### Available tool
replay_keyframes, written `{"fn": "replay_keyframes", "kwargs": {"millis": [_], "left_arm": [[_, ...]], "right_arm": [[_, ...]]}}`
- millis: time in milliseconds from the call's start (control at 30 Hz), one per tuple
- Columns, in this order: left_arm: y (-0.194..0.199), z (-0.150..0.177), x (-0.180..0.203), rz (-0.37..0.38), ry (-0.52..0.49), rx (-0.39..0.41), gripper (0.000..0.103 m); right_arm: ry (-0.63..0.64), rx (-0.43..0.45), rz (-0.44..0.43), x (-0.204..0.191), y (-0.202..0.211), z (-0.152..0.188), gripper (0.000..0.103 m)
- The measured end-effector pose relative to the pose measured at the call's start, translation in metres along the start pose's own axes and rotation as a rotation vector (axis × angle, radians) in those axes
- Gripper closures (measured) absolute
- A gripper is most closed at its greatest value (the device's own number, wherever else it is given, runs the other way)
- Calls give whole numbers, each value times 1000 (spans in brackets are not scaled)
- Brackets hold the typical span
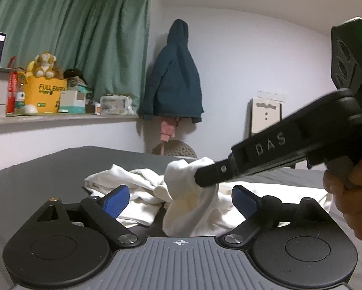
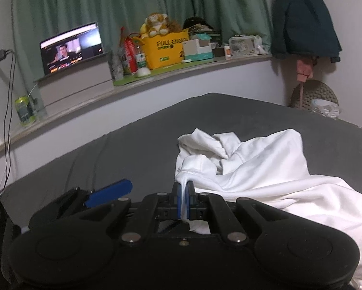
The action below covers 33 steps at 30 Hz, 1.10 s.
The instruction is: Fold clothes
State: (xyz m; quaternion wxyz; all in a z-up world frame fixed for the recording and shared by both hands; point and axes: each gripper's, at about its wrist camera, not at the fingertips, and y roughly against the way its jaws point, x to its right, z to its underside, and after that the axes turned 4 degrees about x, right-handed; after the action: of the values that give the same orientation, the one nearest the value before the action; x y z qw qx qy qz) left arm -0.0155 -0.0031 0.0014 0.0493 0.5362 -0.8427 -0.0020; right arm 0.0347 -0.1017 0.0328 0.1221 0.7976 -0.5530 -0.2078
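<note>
White garment (image 2: 265, 166), crumpled on grey bed (image 2: 132, 145): right gripper (image 2: 183, 191) clamped on fold; left gripper (image 1: 179, 199) spread wide

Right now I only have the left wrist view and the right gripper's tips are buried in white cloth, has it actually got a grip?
Observer: Yes. The right gripper is shut on a thin fold of the white garment.
Operator: Does any cloth come through behind the pads?
Observer: Yes, a small tuft pokes out behind them.
Operator: What's left of my view on that ledge?
Observer: A green can stands at its far left end.
</note>
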Motion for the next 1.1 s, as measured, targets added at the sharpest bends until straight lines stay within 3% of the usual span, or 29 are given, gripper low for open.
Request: {"fn": "replay_keyframes", "kwargs": {"millis": [200,433,700,867,1100], "left_arm": [[4,1,1,53,18,24,10],[2,7,-4,23,42,11,10],[-7,13,17,34,-70,-57,10],[-10,14,23,30,-98,-83,10],[-13,12,11,-40,-28,-100,10]], "right_arm": [[-93,63,60,24,18,0,99],[-196,40,165,71,50,30,99],[-315,-6,273,121,70,73,101],[-325,3,210,128,68,85,101],[-315,-9,119,108,51,92,90]]}}
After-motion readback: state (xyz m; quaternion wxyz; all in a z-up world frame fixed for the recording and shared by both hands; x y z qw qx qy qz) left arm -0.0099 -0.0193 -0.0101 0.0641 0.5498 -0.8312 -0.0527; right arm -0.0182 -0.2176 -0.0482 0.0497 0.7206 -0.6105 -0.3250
